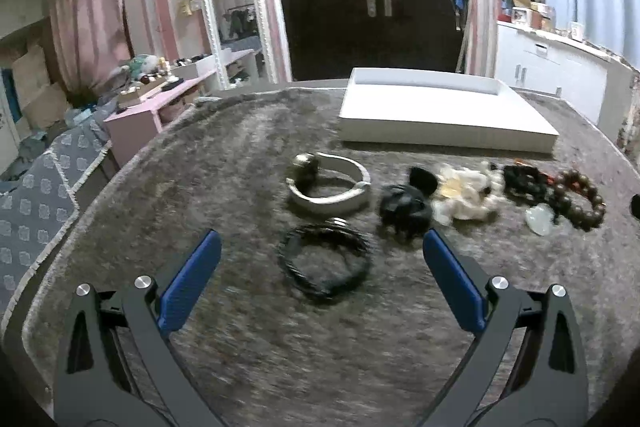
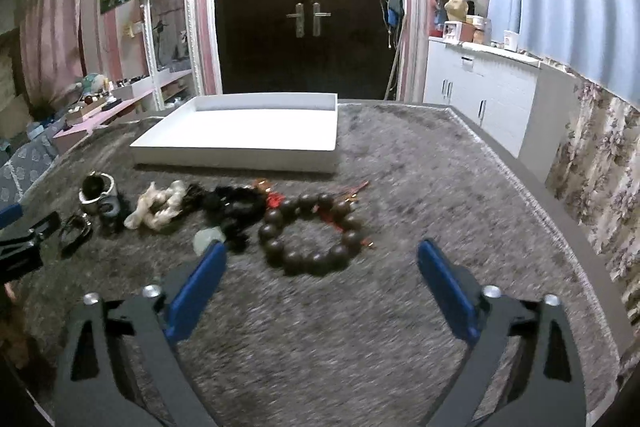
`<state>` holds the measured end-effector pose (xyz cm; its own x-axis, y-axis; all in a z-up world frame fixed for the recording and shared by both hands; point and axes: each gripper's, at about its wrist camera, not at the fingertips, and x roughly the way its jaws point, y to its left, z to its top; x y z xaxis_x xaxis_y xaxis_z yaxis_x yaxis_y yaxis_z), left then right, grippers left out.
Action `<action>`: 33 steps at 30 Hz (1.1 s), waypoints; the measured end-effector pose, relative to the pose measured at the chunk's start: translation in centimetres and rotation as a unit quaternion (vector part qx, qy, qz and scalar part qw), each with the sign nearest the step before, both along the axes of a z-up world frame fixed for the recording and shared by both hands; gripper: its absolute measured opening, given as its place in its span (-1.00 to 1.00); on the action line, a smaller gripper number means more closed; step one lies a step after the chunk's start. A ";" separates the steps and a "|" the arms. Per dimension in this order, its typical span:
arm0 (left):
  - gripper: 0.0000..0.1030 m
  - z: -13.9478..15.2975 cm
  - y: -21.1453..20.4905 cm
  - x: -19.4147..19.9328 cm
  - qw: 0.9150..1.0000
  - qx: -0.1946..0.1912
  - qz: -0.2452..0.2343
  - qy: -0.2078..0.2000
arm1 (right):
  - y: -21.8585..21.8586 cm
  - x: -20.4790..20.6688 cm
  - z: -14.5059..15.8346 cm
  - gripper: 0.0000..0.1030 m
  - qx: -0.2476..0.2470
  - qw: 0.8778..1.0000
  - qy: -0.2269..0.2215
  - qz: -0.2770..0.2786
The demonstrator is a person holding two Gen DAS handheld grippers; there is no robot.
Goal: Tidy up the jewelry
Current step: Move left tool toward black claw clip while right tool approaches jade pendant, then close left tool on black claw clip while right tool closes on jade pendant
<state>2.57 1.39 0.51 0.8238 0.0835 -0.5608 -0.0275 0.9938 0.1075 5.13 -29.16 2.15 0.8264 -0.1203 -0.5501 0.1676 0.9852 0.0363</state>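
Observation:
Jewelry lies in a row on a grey fuzzy table cover. In the left wrist view my left gripper is open and empty, with a black cord bracelet between its fingers. Beyond lie a white bangle, a black piece, a cream piece and a brown bead bracelet. In the right wrist view my right gripper is open and empty, just short of the brown bead bracelet. A pale stone lies by its left finger. An empty white tray sits behind the row.
The table's right edge runs close to a white cabinet. A pink shelf and a patterned seat stand left of the table. A dark door is behind. My left gripper shows at the left edge of the right wrist view.

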 end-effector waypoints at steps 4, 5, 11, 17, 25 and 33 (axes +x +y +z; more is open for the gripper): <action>0.94 1.2 1.7 1.0 1.000 -0.009 0.014 -0.010 | -1.0 0.9 0.2 0.38 0.003 1.000 0.003 -0.002; 0.94 1.6 2.0 1.3 1.000 -0.014 0.012 -0.014 | -1.2 1.0 0.3 0.31 0.006 1.000 0.004 -0.001; 0.94 2.1 -0.5 2.3 0.999 -0.023 -0.026 -0.004 | 0.0 2.8 0.9 0.11 0.038 0.999 0.001 0.031; 0.85 1.3 -4.4 3.3 0.998 -0.008 -0.064 0.011 | 2.0 5.0 0.2 -0.18 0.058 0.996 0.020 0.067; 0.64 -0.4 -4.4 5.4 0.997 -0.011 -0.072 0.037 | 3.6 7.1 -1.9 -0.36 0.071 0.990 0.059 0.105; 0.64 -1.8 -4.9 7.4 0.995 -0.020 -0.069 0.071 | 4.4 9.3 -3.4 -0.36 0.085 0.985 0.088 0.123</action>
